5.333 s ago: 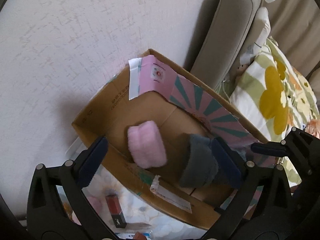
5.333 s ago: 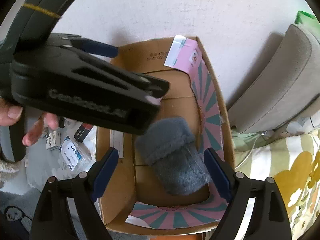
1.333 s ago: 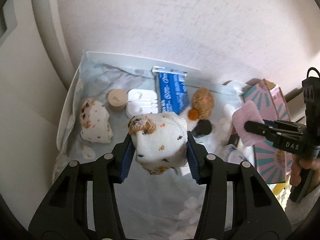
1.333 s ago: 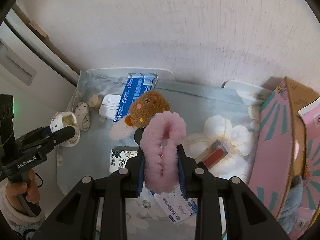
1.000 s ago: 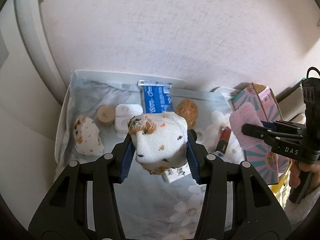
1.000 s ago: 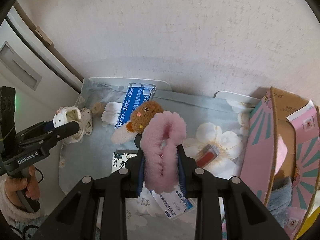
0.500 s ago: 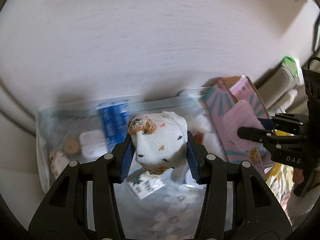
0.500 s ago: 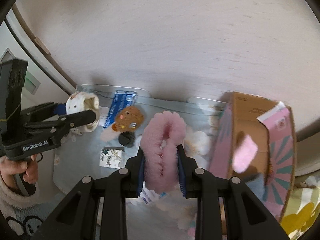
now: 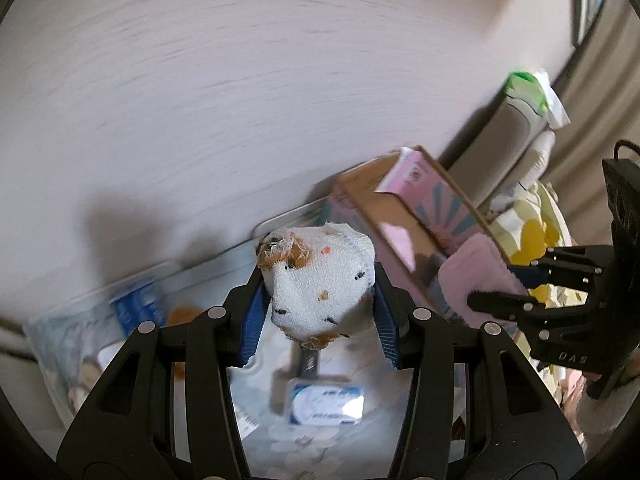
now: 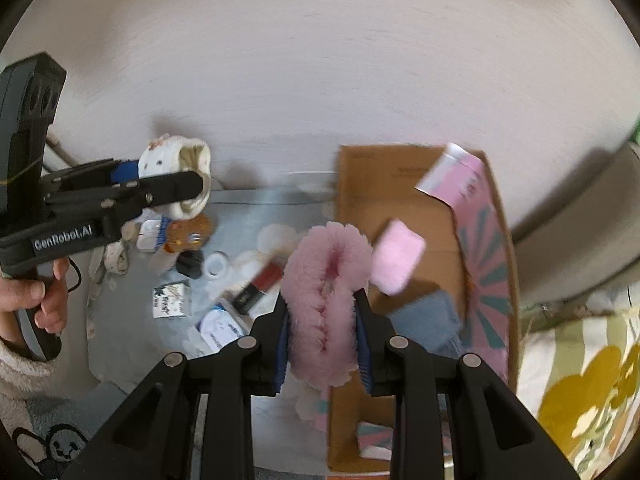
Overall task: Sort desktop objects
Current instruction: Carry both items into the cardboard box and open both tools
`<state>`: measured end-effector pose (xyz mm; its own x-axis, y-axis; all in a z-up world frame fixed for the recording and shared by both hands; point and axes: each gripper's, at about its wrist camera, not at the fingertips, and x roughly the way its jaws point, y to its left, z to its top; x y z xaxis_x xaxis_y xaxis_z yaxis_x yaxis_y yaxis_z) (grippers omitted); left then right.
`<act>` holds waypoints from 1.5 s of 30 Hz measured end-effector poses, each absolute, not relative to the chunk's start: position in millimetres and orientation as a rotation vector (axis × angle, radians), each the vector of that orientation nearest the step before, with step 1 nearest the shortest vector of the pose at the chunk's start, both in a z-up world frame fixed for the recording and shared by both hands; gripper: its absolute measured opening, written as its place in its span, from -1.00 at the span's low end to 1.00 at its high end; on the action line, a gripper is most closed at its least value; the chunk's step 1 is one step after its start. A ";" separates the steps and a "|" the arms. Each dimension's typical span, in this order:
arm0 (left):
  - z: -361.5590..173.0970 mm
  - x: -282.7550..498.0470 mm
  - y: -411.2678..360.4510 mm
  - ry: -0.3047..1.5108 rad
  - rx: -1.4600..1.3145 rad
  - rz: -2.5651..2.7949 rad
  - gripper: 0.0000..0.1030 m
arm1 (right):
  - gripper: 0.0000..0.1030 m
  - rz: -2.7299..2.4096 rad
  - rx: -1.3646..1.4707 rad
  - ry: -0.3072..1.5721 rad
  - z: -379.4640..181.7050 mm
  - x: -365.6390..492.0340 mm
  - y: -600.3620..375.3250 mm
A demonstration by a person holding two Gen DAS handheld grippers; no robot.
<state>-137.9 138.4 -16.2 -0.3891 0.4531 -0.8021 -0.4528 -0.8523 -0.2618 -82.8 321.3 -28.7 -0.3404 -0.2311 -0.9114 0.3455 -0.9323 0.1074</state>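
Observation:
My left gripper [image 9: 318,322] is shut on a white spotted sock [image 9: 320,280] and holds it above the flowered tabletop. In the right wrist view that white sock [image 10: 184,176] shows at the left, in the left gripper [image 10: 160,188]. My right gripper [image 10: 324,340] is shut on a fluffy pink sock [image 10: 326,300], held by the near left edge of the open cardboard box [image 10: 404,184]. In the box lie a pink sock [image 10: 398,260] and a grey sock [image 10: 428,316]. The left wrist view has the right gripper [image 9: 496,292] with the pink sock [image 9: 472,276] beside the box [image 9: 400,208].
Small items lie scattered on the flowered cloth [image 10: 132,344]: a brown plush [image 10: 190,232], a red-and-black stick [image 10: 258,284], a white packet [image 10: 218,326], a card [image 10: 172,300] and a spotted sock [image 10: 116,258]. A wall stands behind. A yellow-flowered cushion [image 10: 580,384] lies right of the box.
Both grippers have swung right and up toward the box, each keeping hold of its sock. The box now fills more of both views; the left end of the table has slid away.

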 end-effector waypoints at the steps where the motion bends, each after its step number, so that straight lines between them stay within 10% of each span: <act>1: -15.0 -139.6 145.7 0.008 -1.292 2.231 -0.14 | -0.49 -2.319 1.556 0.137 -29.7 -82.2 326.8; 32: -86.9 -171.6 333.0 0.244 -1.398 1.937 -0.12 | -0.36 -2.353 1.800 -0.103 -88.0 -83.7 426.8; 35: -85.5 -173.4 333.3 0.255 -1.402 1.959 0.46 | 0.17 -2.373 1.814 -0.058 -87.0 -85.4 424.6; 36: -85.0 -174.6 333.2 0.266 -1.412 1.974 1.00 | 0.34 -2.376 1.815 -0.051 -86.4 -85.0 424.3; 45: -75.5 -172.6 327.4 0.232 -1.380 2.026 0.99 | 0.38 -2.426 1.759 -0.014 -70.4 -68.7 419.3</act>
<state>-172.6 327.4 -75.5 -0.2191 0.4230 -0.8792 -0.6109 -0.7621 -0.2145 -68.7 419.3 -70.4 -0.3041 -0.1220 -0.9448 0.1111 -0.9895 0.0920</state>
